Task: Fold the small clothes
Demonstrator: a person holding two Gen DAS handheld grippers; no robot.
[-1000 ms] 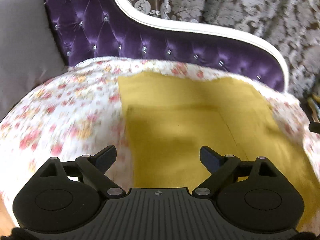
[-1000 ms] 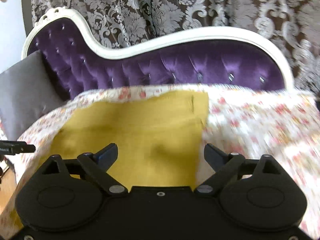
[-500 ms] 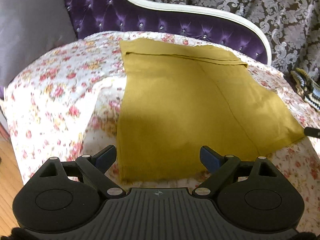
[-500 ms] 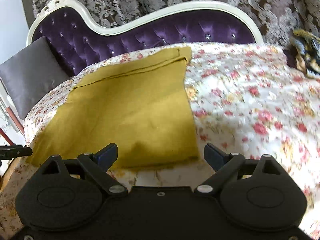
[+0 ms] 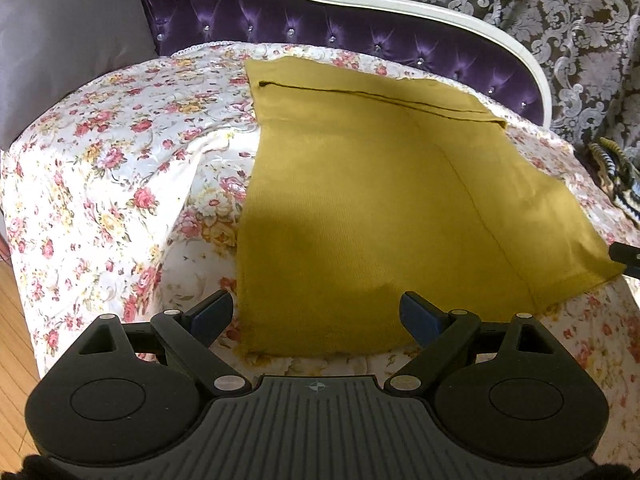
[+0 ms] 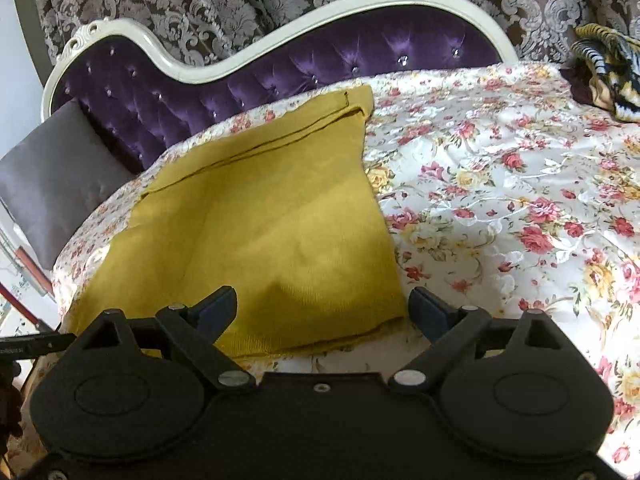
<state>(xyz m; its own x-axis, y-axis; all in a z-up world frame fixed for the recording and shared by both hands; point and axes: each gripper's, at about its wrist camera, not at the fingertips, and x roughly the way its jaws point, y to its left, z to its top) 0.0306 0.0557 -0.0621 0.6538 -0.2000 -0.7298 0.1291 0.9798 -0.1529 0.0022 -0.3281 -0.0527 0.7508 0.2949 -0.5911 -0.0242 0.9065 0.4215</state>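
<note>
A mustard-yellow cloth lies flat, folded, on the floral bedspread; it also shows in the right wrist view. My left gripper is open and empty, hovering over the cloth's near left corner. My right gripper is open and empty, over the cloth's near right corner. The tip of the right gripper shows at the left view's right edge, and the left gripper's tip at the right view's left edge.
A purple tufted headboard with a white frame runs behind the bed. A grey pillow leans at the left. A striped dark garment lies at the far right. Wooden floor shows left of the bed.
Both grippers have pulled back and up from the cloth, so the whole folded cloth now shows. Both stay open and empty.
</note>
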